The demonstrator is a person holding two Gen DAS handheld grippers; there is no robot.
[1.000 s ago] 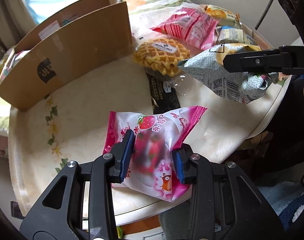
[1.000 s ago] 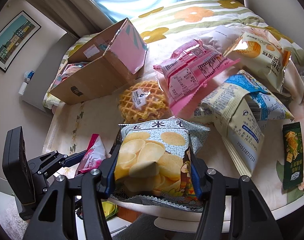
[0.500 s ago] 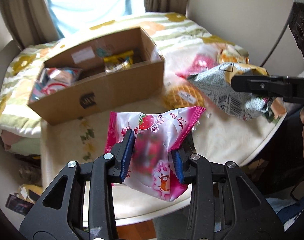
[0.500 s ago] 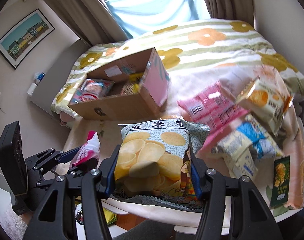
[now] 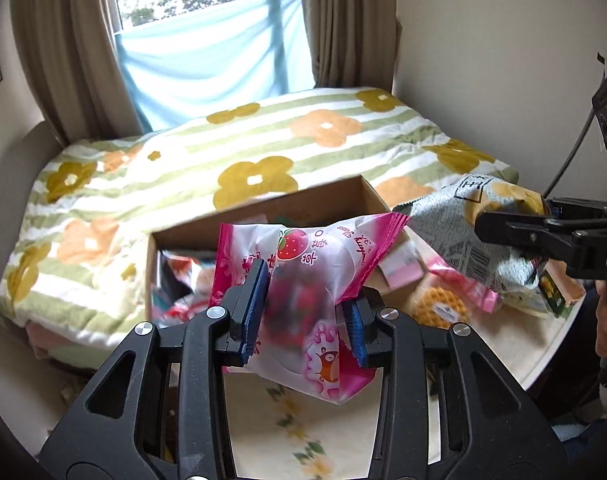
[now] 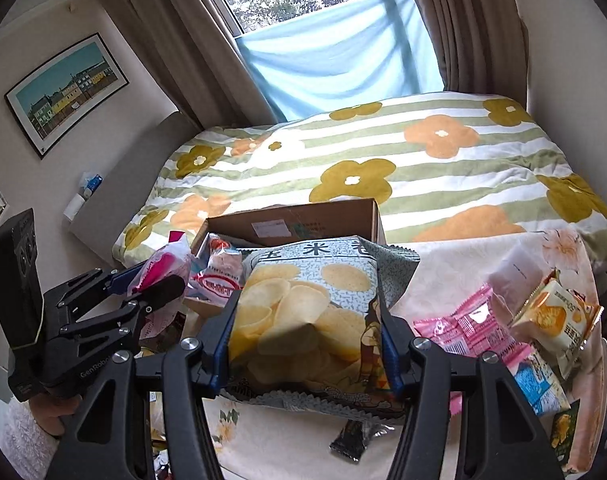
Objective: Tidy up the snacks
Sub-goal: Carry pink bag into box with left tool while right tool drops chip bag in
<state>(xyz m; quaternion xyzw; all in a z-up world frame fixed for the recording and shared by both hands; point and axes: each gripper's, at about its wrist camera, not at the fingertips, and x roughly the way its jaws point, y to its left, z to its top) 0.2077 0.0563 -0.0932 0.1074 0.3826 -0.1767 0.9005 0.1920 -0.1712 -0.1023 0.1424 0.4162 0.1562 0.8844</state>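
My left gripper is shut on a pink strawberry snack packet and holds it in the air in front of the open cardboard box. My right gripper is shut on a grey chips bag with pictured yellow chips, held above the table, near the box. The box holds several snack packets. In the right wrist view the left gripper and its pink packet show at the left. In the left wrist view the right gripper and chips bag show at the right.
Loose snacks lie on the round floral table to the right: a pink packet, a yellow bag, a blue-and-white bag, a waffle. A dark small packet lies near the front. A flowered bed stands behind.
Both grippers have risen and tilted up with their packets and moved toward the box. The view now looks over the box to the bed and window.
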